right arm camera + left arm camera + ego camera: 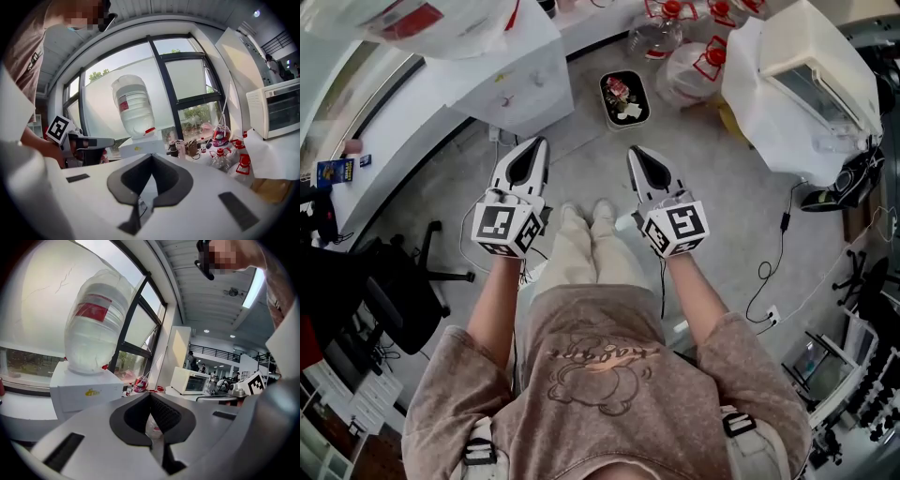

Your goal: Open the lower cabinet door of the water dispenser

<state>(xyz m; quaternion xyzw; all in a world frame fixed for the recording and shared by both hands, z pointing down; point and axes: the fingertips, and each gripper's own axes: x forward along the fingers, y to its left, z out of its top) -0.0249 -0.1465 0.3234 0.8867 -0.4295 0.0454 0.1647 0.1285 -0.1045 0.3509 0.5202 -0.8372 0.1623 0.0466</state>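
left gripper and right gripper both have jaws pressed together, empty. water dispenser stands ahead, apart from both, nearer the left; its lower cabinet door is seemingly out of sight.

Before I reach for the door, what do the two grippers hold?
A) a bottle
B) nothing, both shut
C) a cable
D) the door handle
B: the left gripper and the right gripper have jaws together with nothing between, short of the water dispenser.

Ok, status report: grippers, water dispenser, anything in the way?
Left gripper shut, empty; right gripper shut, empty. Water dispenser ahead-left, untouched, lower door unclear. Nothing seen blocking.
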